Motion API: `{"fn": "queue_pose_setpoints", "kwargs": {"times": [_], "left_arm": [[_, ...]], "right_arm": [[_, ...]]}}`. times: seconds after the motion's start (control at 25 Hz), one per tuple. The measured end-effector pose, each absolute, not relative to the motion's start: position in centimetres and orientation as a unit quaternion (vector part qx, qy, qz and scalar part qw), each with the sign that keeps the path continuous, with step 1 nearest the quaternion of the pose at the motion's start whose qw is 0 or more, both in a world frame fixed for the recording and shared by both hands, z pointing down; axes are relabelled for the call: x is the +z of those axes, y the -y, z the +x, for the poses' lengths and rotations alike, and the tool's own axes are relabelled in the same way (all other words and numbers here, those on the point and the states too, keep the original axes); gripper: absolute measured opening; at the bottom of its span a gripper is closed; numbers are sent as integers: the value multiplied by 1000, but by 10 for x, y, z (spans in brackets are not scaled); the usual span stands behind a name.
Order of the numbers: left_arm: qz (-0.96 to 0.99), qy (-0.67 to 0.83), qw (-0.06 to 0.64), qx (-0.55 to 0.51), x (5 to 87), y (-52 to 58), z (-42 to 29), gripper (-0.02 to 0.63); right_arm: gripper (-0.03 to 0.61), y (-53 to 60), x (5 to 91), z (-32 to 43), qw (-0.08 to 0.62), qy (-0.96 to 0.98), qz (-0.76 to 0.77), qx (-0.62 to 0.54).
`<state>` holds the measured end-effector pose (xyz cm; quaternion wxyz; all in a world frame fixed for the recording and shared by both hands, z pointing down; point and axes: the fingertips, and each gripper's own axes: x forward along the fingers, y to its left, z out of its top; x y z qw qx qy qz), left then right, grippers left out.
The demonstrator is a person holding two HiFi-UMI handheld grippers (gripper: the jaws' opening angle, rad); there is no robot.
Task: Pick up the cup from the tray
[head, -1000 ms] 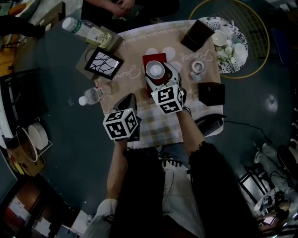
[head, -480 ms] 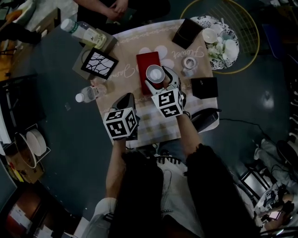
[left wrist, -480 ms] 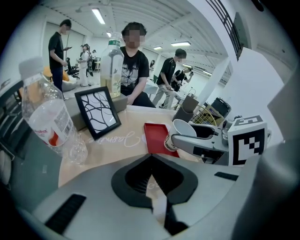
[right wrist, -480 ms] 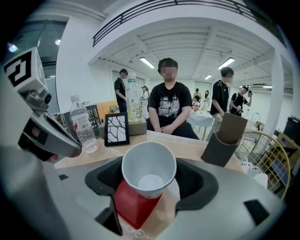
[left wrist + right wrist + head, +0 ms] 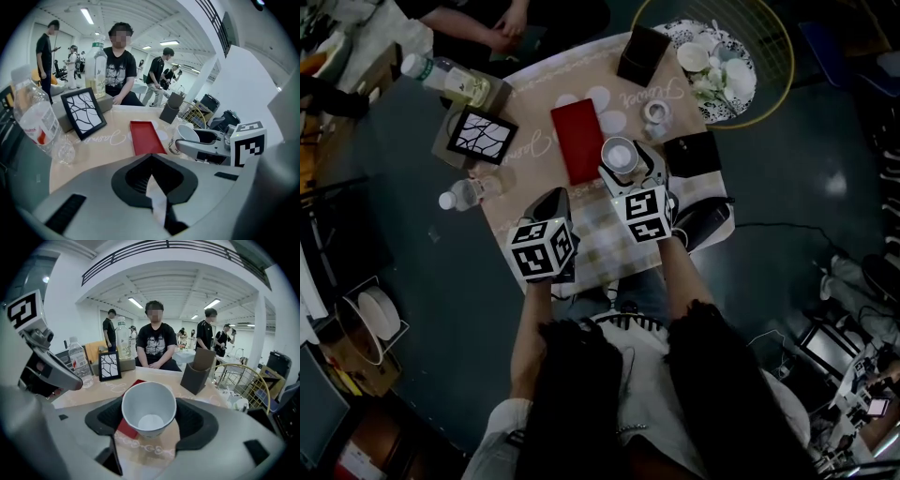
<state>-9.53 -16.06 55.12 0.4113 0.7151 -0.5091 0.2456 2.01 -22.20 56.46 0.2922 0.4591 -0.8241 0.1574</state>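
Clamping the white cup (image 5: 149, 401) between its fingers, the right gripper (image 5: 149, 430) holds it just right of the red tray (image 5: 578, 141); the left gripper's (image 5: 151, 185) fingers meet, empty; its view shows cursive "Jasmine" on the counter (image 5: 93, 157).

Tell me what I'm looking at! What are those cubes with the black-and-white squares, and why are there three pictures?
There is no robot here. A person holds a grabbing tool in each hand, and the patterned cubes are part of those tools. One picture comes from a camera on the person's head, looking down at the table. The other two come from little cameras riding on each tool, looking along its jaws. On the table are a red tray, a water bottle and a framed picture. The right gripper has its jaws shut on a white cup, held off the tray and beside it. The left gripper has its jaws together with nothing between them.
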Motion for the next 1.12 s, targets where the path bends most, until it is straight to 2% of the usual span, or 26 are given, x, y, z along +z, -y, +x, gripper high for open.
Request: {"fn": "queue_pose_setpoints", "kwargs": {"times": [0.4, 1.12], "left_arm": [[749, 466, 408, 233, 552, 143, -70, 8], [748, 453, 413, 254, 566, 110, -80, 8]], "right_arm": [[348, 193, 575, 53, 293, 802, 492, 171], [348, 166, 595, 65, 275, 793, 511, 184]]}}
